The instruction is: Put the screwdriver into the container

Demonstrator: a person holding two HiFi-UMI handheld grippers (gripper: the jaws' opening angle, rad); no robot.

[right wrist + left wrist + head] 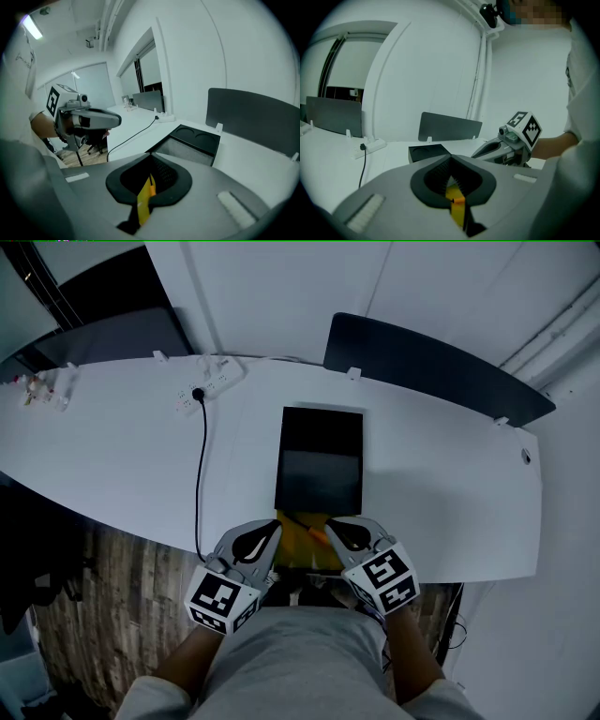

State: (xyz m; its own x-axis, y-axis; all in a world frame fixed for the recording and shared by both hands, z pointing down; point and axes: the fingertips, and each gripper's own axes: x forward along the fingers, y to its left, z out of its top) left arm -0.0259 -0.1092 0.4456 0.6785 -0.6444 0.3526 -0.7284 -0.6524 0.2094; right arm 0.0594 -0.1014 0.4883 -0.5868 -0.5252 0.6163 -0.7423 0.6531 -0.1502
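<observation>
Head view alone shows the yellow packet (302,542) spanning both claws, just nearer than the black container (320,460). The gripper views show the left claw (451,164) and right claw (151,161) each clamped on it.

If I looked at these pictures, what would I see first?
Probably the bright yellow packet at the table's near edge, pinched between the left hand-held gripper and the right hand-held gripper. Just beyond it, a black container stands out on the white table.
</observation>
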